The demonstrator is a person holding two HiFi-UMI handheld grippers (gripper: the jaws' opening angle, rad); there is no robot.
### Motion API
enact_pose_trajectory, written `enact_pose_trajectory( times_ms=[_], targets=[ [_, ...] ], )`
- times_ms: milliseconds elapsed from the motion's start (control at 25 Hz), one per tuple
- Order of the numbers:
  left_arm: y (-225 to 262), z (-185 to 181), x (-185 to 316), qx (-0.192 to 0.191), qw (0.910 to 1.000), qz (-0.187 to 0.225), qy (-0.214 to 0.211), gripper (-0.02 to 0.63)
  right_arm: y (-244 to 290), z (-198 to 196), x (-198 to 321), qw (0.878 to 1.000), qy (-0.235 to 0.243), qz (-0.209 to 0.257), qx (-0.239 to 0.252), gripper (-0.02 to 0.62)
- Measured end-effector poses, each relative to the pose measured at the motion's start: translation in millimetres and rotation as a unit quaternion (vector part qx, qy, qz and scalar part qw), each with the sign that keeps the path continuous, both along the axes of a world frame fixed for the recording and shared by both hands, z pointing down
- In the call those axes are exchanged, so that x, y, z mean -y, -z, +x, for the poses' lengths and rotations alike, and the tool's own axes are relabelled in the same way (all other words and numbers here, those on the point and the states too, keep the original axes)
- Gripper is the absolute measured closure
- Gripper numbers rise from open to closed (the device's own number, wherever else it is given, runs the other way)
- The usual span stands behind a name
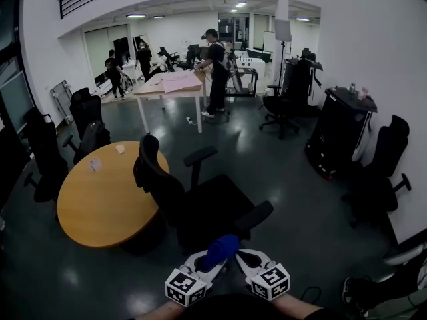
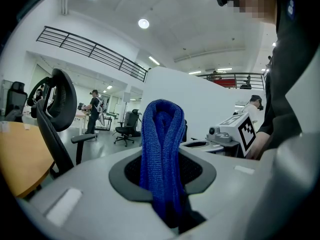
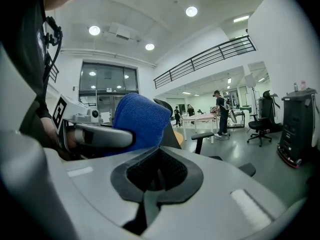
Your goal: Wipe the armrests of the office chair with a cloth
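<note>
The black office chair [image 1: 193, 199] stands just ahead of me, its far armrest [image 1: 200, 155] and near armrest [image 1: 254, 215] both bare. My left gripper [image 1: 208, 259] is held low in front of my body and is shut on a folded blue cloth [image 1: 219, 250], short of the chair. In the left gripper view the cloth [image 2: 161, 154] stands upright between the jaws [image 2: 162, 176]. My right gripper [image 1: 243, 257] is right beside it, shut and empty [image 3: 156, 178]; the right gripper view shows the cloth [image 3: 141, 121] to the left and an armrest [image 3: 203, 135] beyond.
A round wooden table [image 1: 103, 195] sits left of the chair, with more black chairs [image 1: 47, 159] behind it. A black cabinet [image 1: 337, 132] and chairs [image 1: 380, 179] line the right wall. People stand at a far table [image 1: 170, 85].
</note>
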State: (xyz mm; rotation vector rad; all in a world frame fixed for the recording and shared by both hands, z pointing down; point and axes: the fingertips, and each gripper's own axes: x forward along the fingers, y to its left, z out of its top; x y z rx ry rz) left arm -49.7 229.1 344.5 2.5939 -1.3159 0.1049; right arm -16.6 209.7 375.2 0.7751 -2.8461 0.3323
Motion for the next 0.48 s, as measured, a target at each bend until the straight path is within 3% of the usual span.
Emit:
enact_pose_trajectory(
  times_ms=[480],
  targets=[
    [1.2, 2.5, -4.9, 0.009, 0.9999, 0.004, 0.002, 0.482, -0.4, 1.4, -2.9, 1.000, 0.006, -0.001, -0.002, 0.592]
  ],
)
